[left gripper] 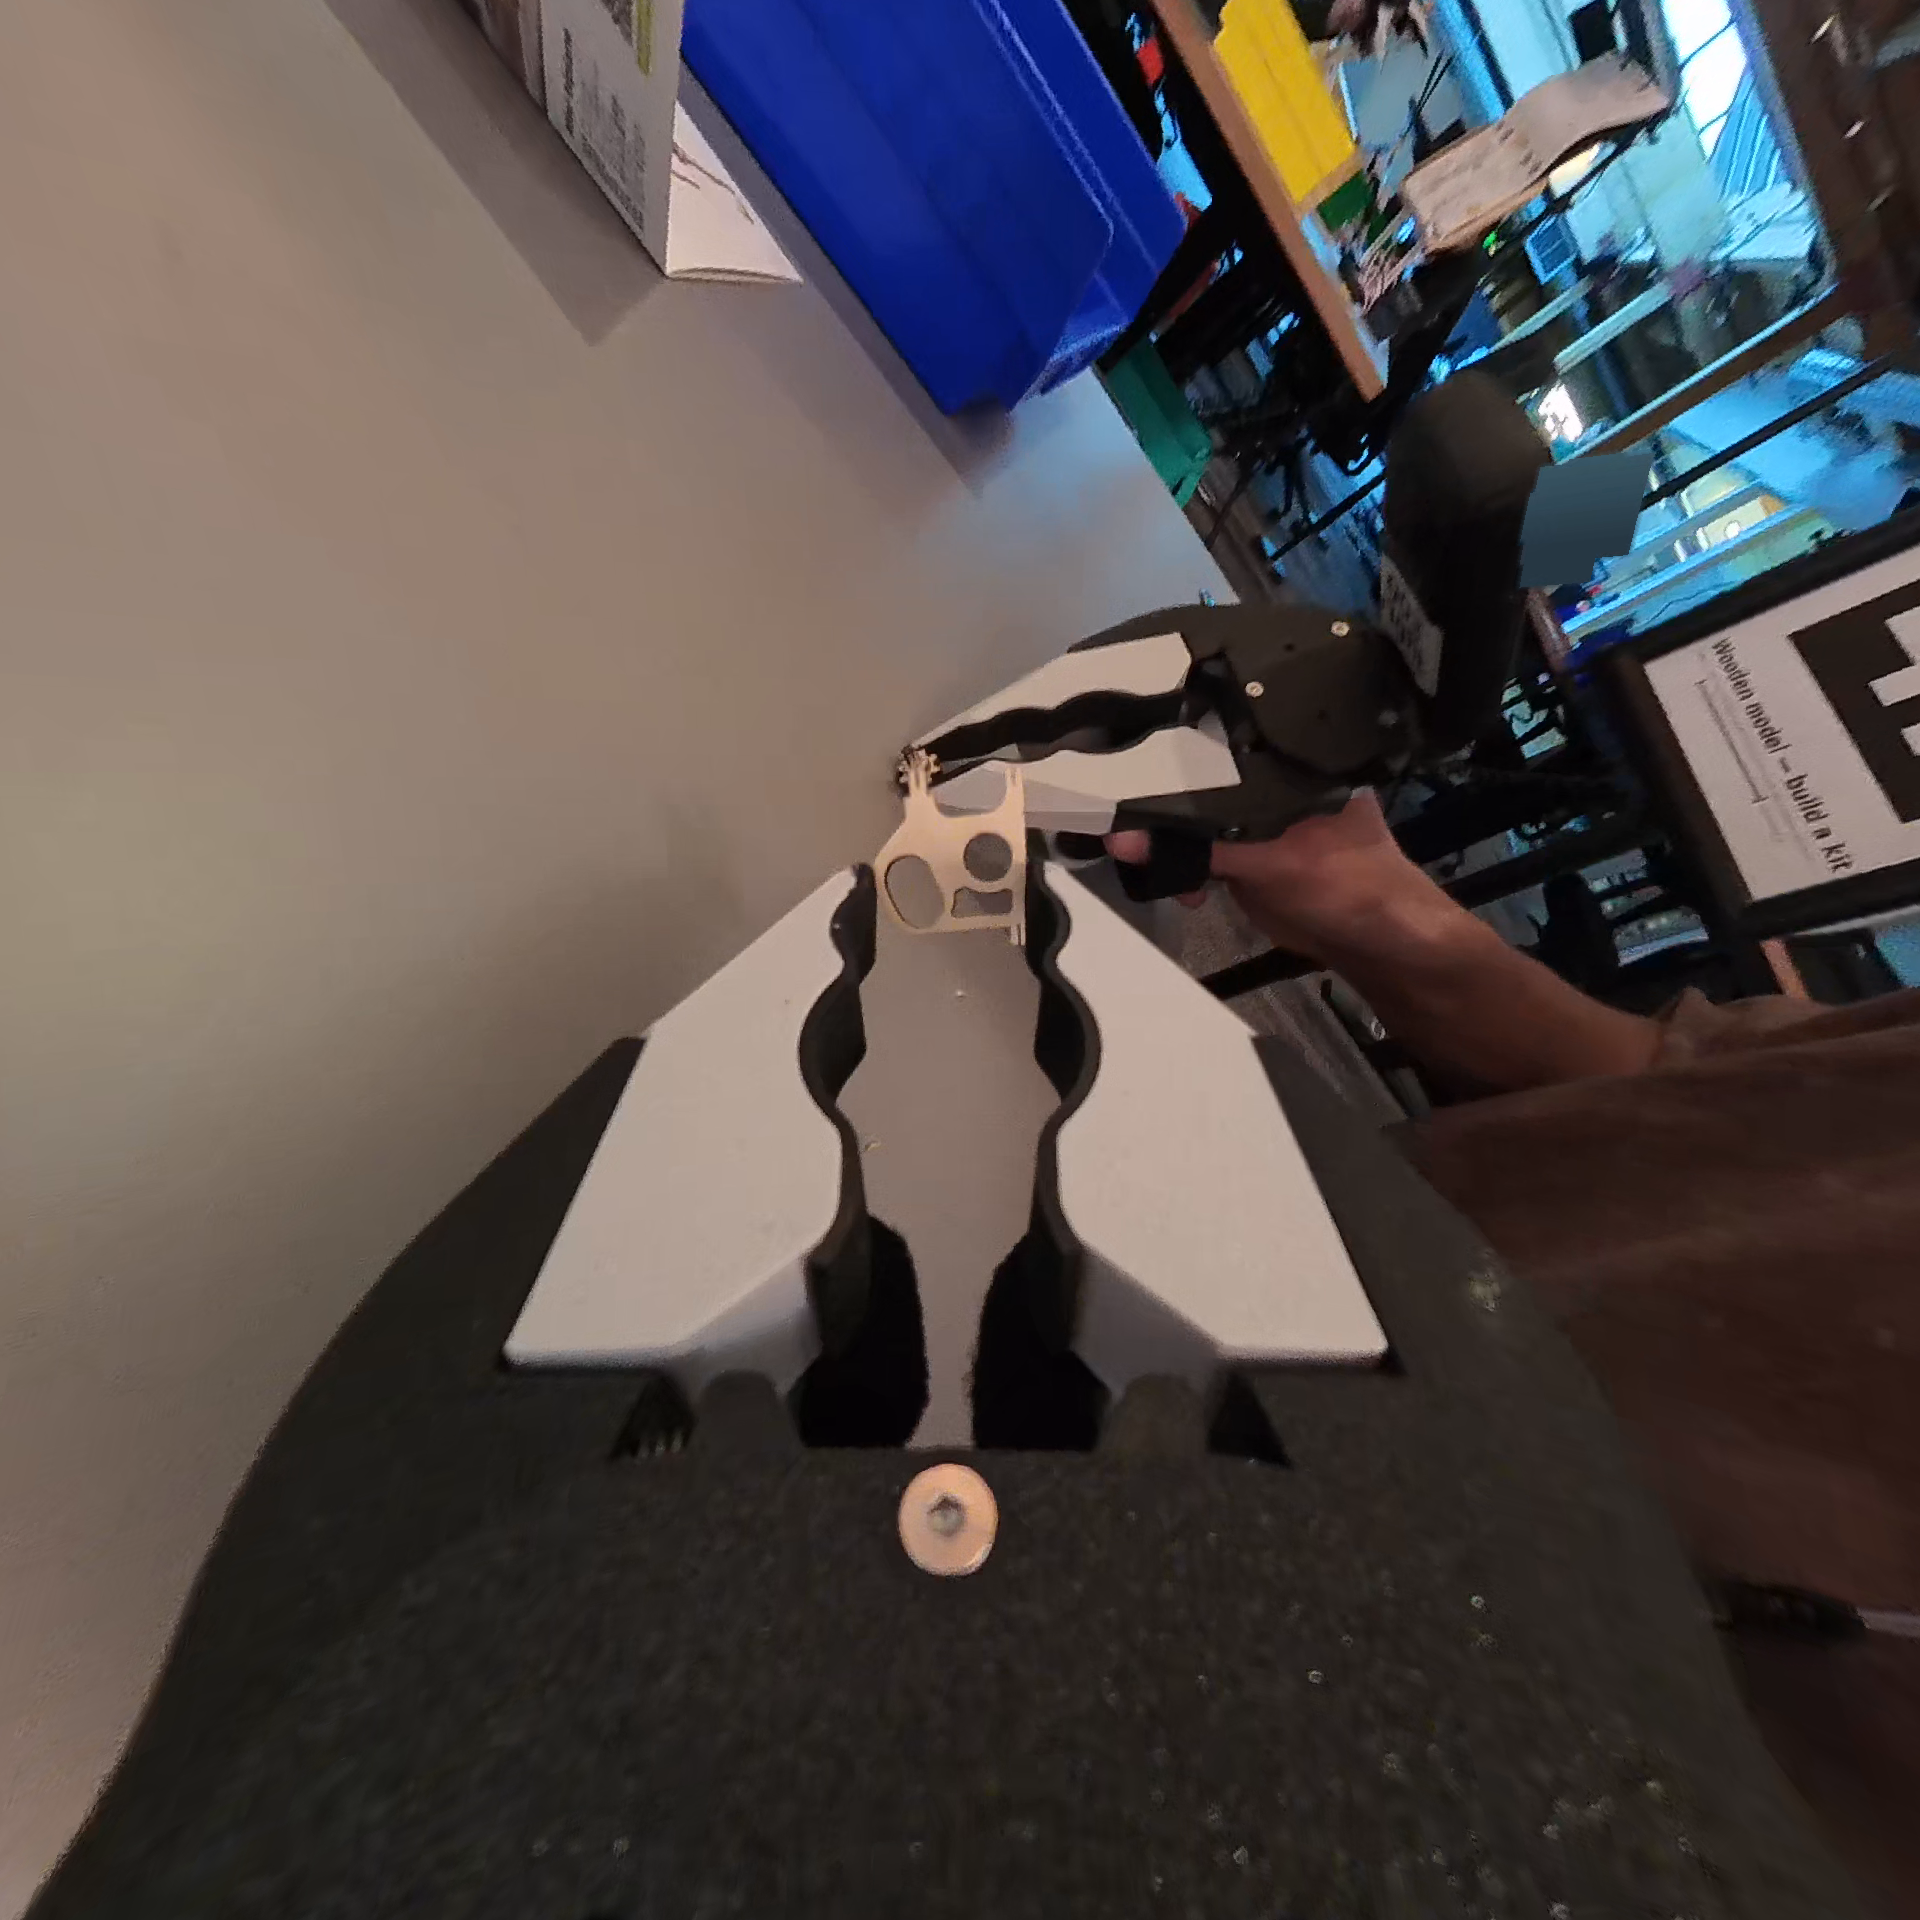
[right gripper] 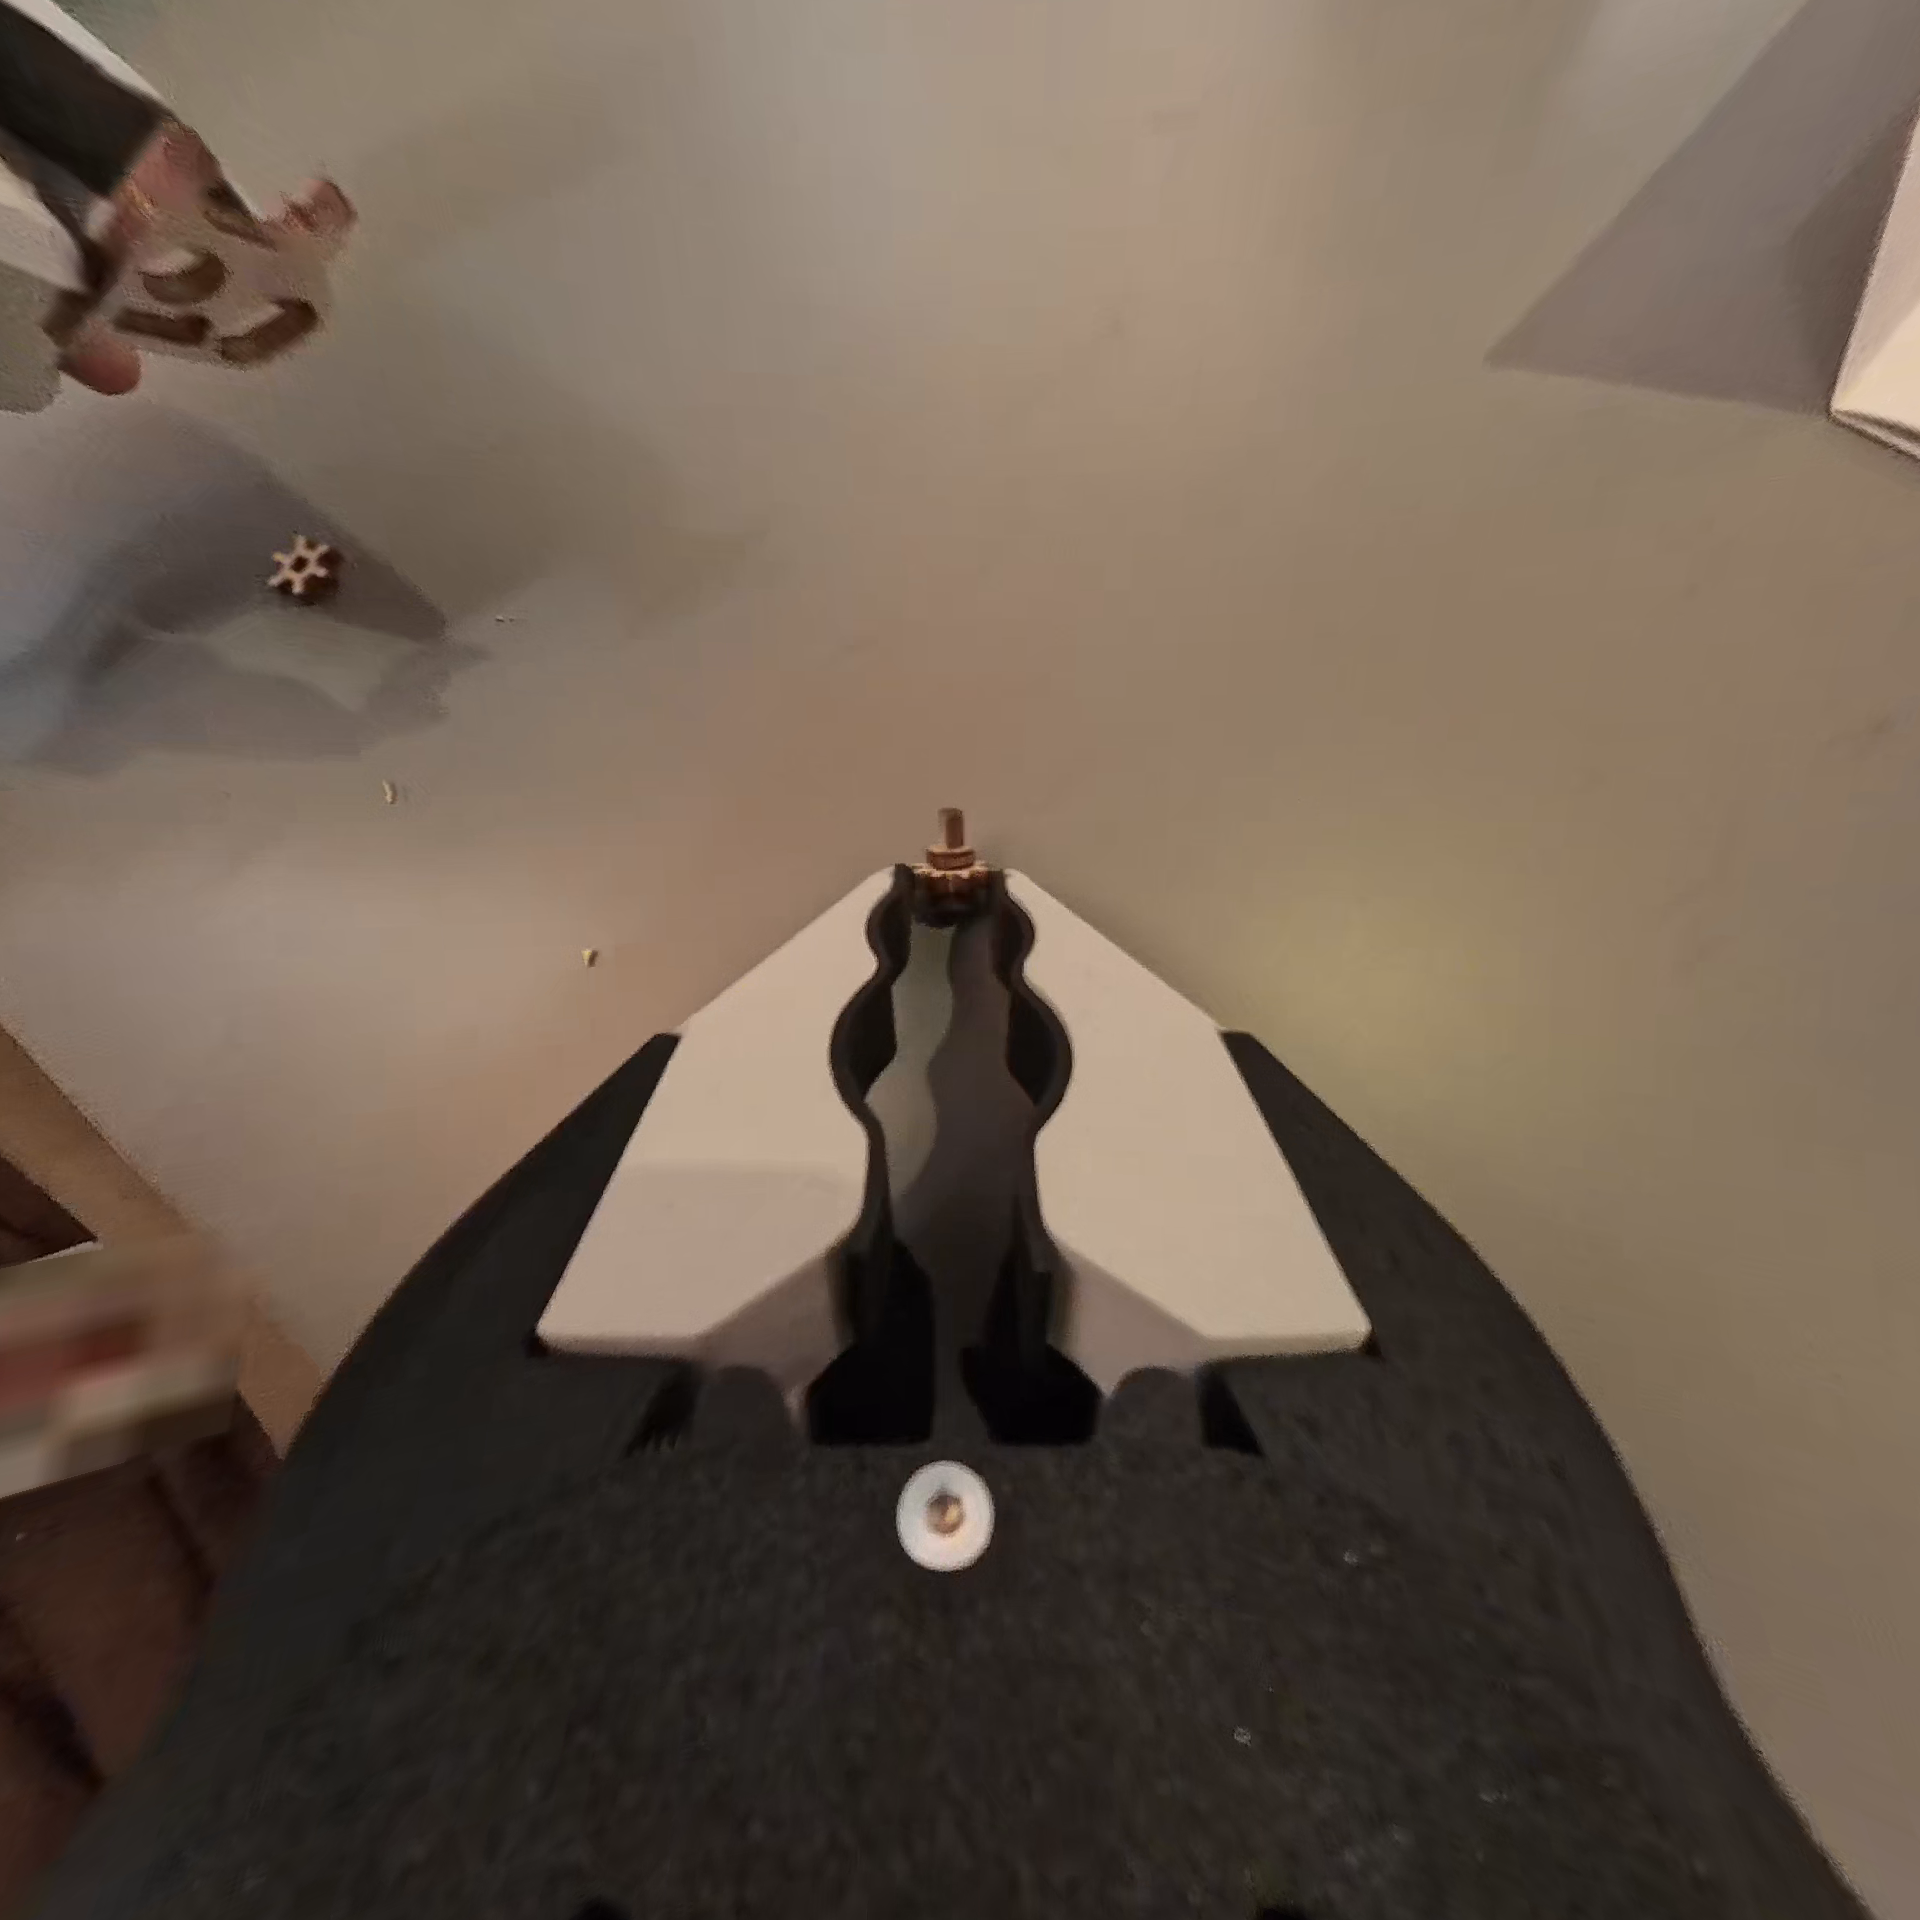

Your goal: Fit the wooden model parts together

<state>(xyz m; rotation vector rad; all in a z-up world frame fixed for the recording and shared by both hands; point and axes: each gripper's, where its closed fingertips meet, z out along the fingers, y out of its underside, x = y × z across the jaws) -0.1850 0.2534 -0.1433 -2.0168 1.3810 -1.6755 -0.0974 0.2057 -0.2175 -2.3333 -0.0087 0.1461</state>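
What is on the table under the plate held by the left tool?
A small wooden gear lies loose on the table below the cut-out wooden plate, in its shadow. A few wood crumbs lie nearby. The left tool's body hides anything further left.

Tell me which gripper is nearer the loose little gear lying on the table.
Left. The left gripper, holding a wooden plate, hangs close by the loose gear, shadowing it; the right gripper, pinching a pegged gear, sits well off to its side.
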